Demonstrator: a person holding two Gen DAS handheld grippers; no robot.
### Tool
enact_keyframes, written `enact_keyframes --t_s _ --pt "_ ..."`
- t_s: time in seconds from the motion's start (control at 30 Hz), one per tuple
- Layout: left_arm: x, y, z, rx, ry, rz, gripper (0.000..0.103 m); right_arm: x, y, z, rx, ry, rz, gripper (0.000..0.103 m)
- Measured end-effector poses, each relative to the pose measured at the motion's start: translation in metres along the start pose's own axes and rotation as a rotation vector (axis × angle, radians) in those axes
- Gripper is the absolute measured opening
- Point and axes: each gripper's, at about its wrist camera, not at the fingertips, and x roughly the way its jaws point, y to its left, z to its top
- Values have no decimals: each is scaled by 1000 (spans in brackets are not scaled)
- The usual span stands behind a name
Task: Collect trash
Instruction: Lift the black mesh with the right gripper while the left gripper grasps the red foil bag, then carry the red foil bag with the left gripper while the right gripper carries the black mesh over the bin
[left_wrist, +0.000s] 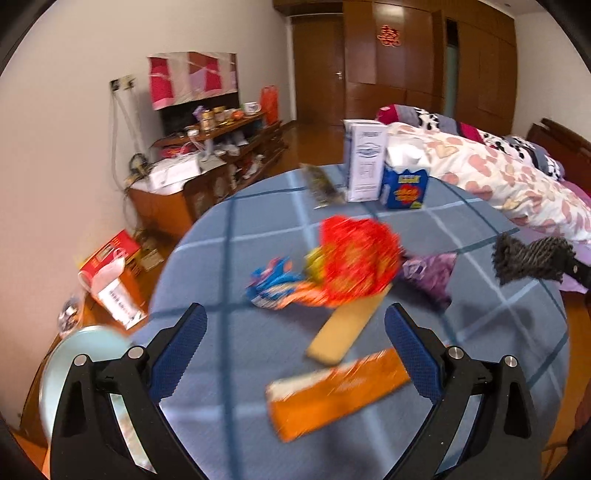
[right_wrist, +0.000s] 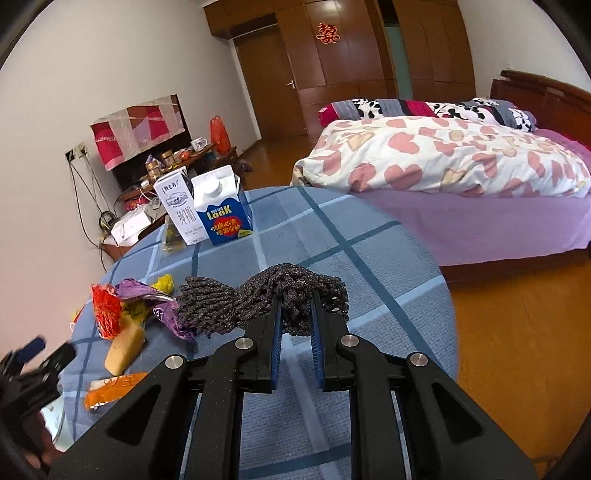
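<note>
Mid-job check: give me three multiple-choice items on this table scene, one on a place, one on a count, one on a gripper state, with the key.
1. Where do the cartons stand?
A. far side of the table
B. on the bed
C. on the floor

2. How many upright cartons are there?
A. one
B. two
C. four

3. What is the right gripper doing?
A. open and empty
B. shut on the dark cloth
C. shut on a wrapper

Key: 1 A, the white carton and the blue carton stand at the far edge of the table. 2 B, only those two stand. 3 B, the right gripper pinches the dark cloth; the left gripper is open.
</note>
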Motion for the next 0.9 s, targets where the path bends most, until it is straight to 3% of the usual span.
enact_keyframes --t_s 0.03,0.27,0.33,0.43,0.7,0.9 --pt "10 -8 5 7 15 -15 85 3 0 0 -2 4 4 15" --pt "47 -35 19 61 41 -8 73 11 -5 -5 -3 33 36 15" --pt "53 -33 20 57 57 -30 44 10 -5 -7 0 40 45 15" --pt "47 -24 22 31 57 -69 28 5 -4 -7 -4 34 48 15" --pt "-18 2 21 0 -30 -46 23 -19 3 -9 13 -5 54 15" --pt "-62 30 3 -50 -8 -5 24 -35 20 -18 -7 -2 81 15"
